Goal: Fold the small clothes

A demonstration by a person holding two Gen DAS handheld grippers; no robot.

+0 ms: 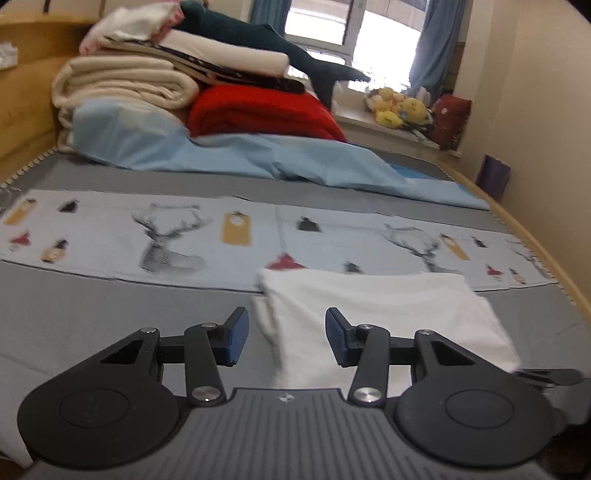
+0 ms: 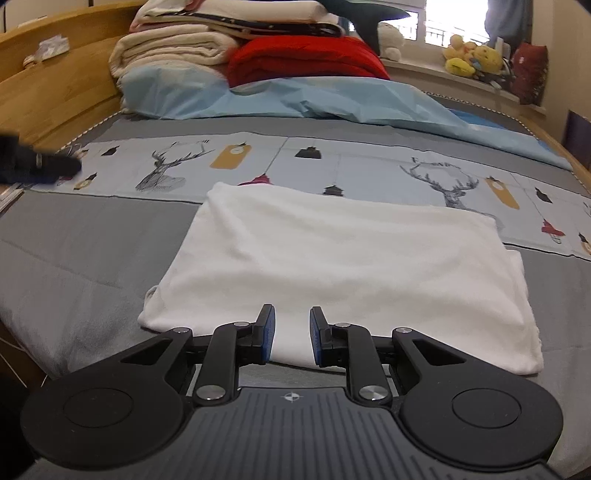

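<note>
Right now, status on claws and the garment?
Left claw open, empty, over white garment's left edge. Right claw open, narrow gap, at its near edge, not gripping. Garment folded flat on grey bed. Nothing in the way.

No words or numbers can be read anywhere. The only sign is a small round compass-like emblem on each gripper's grey ribbed body.

Daylight pours through the window, blown out to white glare. The room is evenly bright with soft shadows. Fisheye bending curves the edges; the left wrist view is smeared, especially the white cloth.
</note>
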